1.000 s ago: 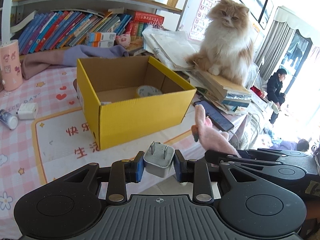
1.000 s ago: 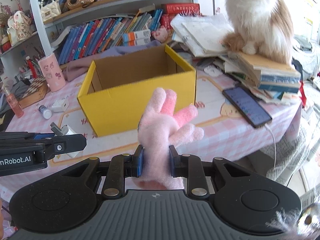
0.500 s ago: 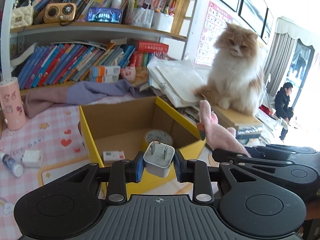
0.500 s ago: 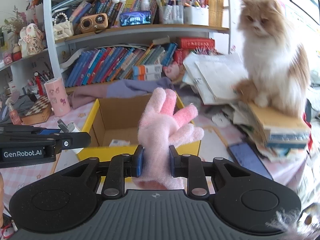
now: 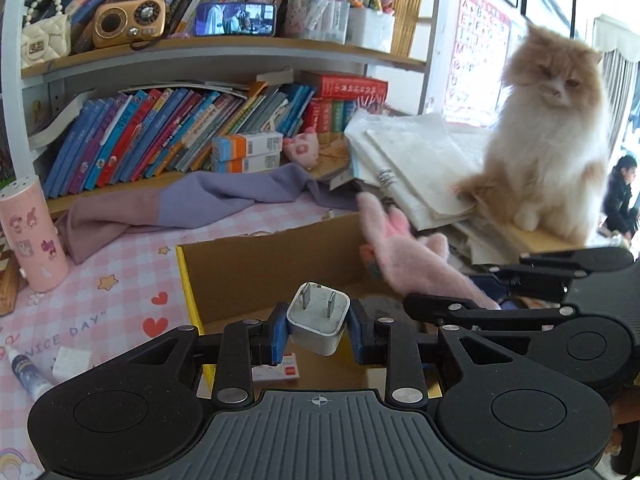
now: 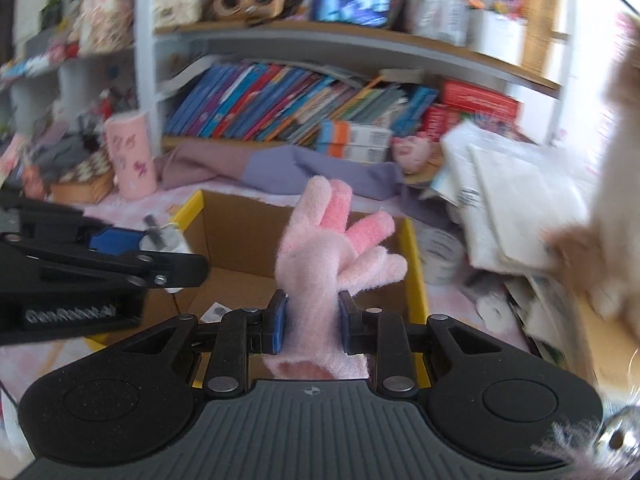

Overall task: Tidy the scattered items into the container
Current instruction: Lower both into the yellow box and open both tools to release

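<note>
Two tools are loaded over the yellow box (image 5: 248,268): left tool (image 5: 319,330) clamps the charger plug (image 5: 318,318), right tool (image 6: 312,318) the pink glove (image 6: 332,256); lower both inside before releasing.

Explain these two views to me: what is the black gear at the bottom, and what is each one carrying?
No robot arm here: a person holds a two-finger clamp in each hand, each with a camera looking along its fingers. The black gear is the clamp itself.

In the left view, the left gripper is shut on a white charger, prongs up. In the right view, blurred by motion, the right gripper is shut on a pink glove.

Both hang over the open yellow box on the pink checked cloth. A small carton lies in the box. A cat sits on papers beside it.
</note>
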`<state>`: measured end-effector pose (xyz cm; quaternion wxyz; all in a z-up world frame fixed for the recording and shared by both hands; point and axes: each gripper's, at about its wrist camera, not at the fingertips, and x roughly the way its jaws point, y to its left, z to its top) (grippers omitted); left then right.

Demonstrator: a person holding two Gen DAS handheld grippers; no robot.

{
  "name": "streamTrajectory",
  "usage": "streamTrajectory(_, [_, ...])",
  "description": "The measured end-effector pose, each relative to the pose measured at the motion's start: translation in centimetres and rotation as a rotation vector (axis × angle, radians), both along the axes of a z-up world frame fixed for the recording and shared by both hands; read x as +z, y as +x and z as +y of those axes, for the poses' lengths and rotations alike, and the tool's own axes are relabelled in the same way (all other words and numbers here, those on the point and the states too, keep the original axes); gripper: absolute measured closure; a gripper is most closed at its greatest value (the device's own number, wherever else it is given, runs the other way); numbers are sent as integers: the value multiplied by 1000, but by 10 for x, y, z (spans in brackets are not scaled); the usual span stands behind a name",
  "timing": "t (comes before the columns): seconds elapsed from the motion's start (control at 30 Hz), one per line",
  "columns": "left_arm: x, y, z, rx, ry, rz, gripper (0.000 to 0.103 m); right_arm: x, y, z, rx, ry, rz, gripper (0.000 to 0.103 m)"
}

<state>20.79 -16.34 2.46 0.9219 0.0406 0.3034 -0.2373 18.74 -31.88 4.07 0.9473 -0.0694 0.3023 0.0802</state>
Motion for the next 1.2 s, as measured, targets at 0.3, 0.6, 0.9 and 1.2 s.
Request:
streamTrajectory(0.3, [-34, 35, -17, 49, 126, 77, 74, -36, 78, -5, 168, -115, 151, 78])
streamTrajectory(0.6, [-41, 35, -20, 75, 157, 83, 74, -52, 97, -6, 230, -154, 222, 73])
streamTrajectory(0.9, [-25, 18, -18, 102, 140, 18, 63, -43, 91, -8, 234, -114, 178, 63])
streamTrajectory(1.2, [-7, -12, -6, 130, 89, -11, 59, -23, 66, -8, 205, -58, 107, 59])
